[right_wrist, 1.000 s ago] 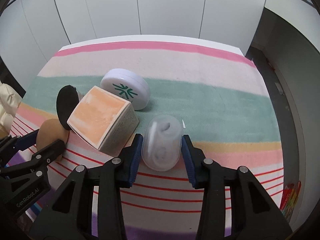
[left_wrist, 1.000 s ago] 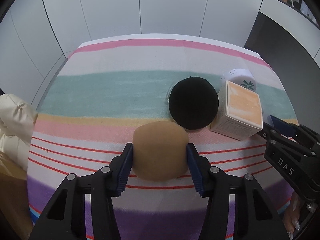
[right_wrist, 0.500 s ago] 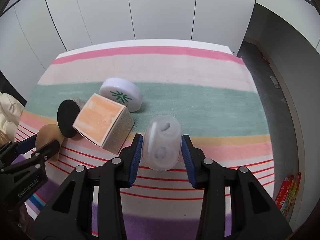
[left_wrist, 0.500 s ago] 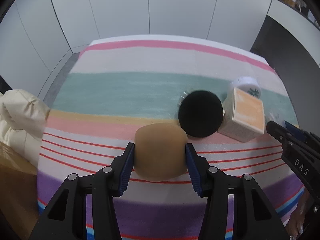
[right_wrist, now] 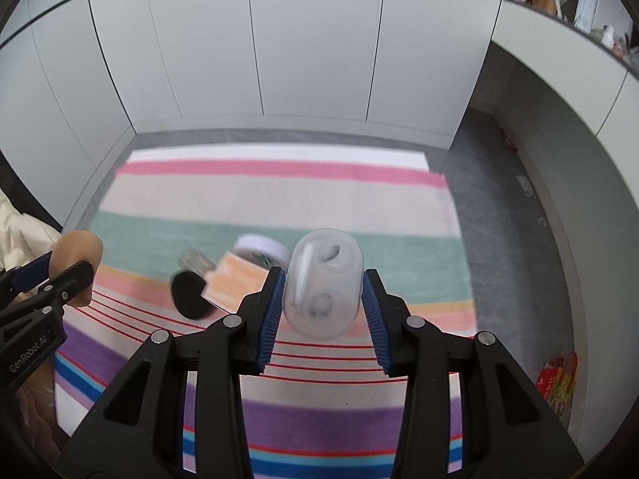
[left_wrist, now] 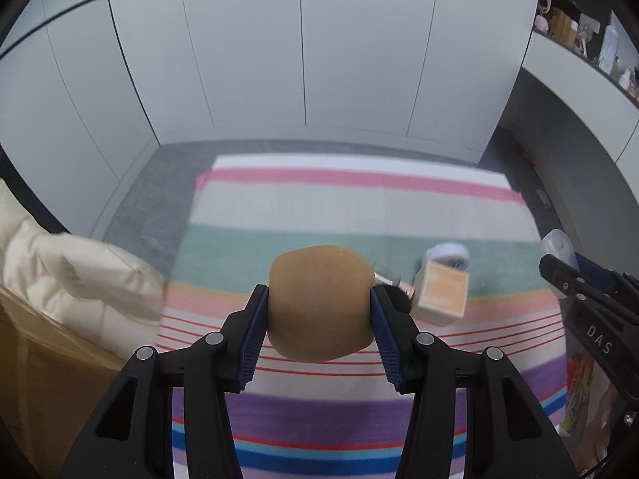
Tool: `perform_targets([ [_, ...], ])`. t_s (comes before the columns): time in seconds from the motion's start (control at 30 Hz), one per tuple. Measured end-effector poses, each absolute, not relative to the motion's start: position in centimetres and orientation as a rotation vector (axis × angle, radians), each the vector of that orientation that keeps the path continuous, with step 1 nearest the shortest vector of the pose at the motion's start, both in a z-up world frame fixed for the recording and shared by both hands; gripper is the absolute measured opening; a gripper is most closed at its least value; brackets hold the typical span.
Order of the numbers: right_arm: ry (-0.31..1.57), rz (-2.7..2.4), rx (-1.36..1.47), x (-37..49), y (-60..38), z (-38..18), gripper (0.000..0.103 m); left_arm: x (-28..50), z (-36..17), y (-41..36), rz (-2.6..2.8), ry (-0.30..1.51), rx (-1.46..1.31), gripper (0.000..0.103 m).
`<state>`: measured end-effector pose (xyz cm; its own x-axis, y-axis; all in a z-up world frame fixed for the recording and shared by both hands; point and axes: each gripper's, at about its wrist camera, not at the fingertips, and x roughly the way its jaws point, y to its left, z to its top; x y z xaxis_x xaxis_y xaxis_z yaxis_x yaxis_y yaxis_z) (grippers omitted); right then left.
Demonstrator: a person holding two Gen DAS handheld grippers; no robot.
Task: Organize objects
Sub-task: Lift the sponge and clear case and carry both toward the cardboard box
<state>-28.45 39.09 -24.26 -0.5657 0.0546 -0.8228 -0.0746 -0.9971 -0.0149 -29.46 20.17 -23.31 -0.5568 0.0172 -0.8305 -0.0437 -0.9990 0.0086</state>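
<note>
While both hands are raised well above the striped cloth point(right_wrist: 279, 195), each gripper carries something. The left gripper point(left_wrist: 317, 319) is clamped on a tan, rounded sponge point(left_wrist: 319, 303) — its blue pads point(left_wrist: 255, 331) press into both flanks, and the sponge hangs clear of the surface below. The right gripper point(right_wrist: 323, 301) is closed around a clear plastic capsule-shaped case point(right_wrist: 323, 283), held by its sides, with two small dark shapes and a pale strip visible through the wall.

Down on the cloth, on the green and pink bands, the remaining things sit in a tight cluster. An orange-topped box point(right_wrist: 235, 283) lies tilted, touching a white round tin with a green logo point(right_wrist: 261, 249) behind it. A black round disc point(right_wrist: 189, 295) rests against the box's near-left corner, and a small, blurred metallic item point(right_wrist: 193, 259) lies just beyond the disc; what it is cannot be told.

In the left wrist view the same box point(left_wrist: 441, 293) and tin point(left_wrist: 447, 253) appear to the right of the sponge, with the other gripper at the frame's right edge. A cream padded sleeve point(left_wrist: 80, 275) and a brown cardboard surface point(left_wrist: 36, 375) fill the lower left — white cabinet doors point(right_wrist: 311, 40) stand behind everything.
</note>
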Motion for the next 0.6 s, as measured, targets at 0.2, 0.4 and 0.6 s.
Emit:
perform_targets([
  [0.2,0.073,2.772,-1.302,-27.3,39.4,-17.3,0.041,-28.9,-17.1,20.0,2.761,0.038,-1.401,0.051],
  [0.4,0.072,2.806,-1.219,-25.8,39.3,-11.0,0.041,-27.4,-10.0,19.7,2.811,0.018,-1.278,0.051],
  [0.6,0.021,2.818,-1.166,-24.3,38.6,-6.2,0.041,-25.7,-4.9,19.7,2.849,0.102,-1.209,0.052],
])
